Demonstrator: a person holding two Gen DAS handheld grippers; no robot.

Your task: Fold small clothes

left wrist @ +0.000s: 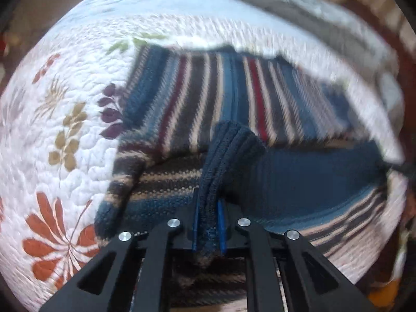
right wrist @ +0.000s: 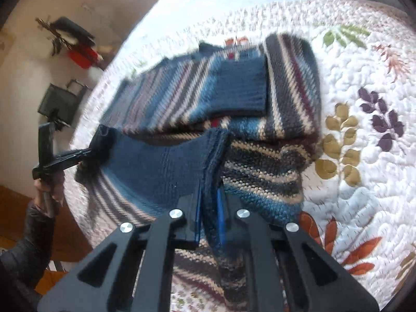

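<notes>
**Both tongs clenched on the sweater's hem**

The left gripper point(left wrist: 208, 223) points steeply down, its blue pads pinched on a dark ribbed fold of the striped sweater point(left wrist: 234, 96). The right gripper point(right wrist: 209, 218) tilts down likewise, clamped on the same kind of ribbed edge. In the right wrist view, a hand point(right wrist: 48, 189) in a dark sleeve holds the other tool at nine o'clock, at the sweater's edge. The sweater lies partly folded on the floral quilt point(right wrist: 364, 78). Bare quilt stretches toward three o'clock; the bed's edge curves at ten o'clock.
</notes>
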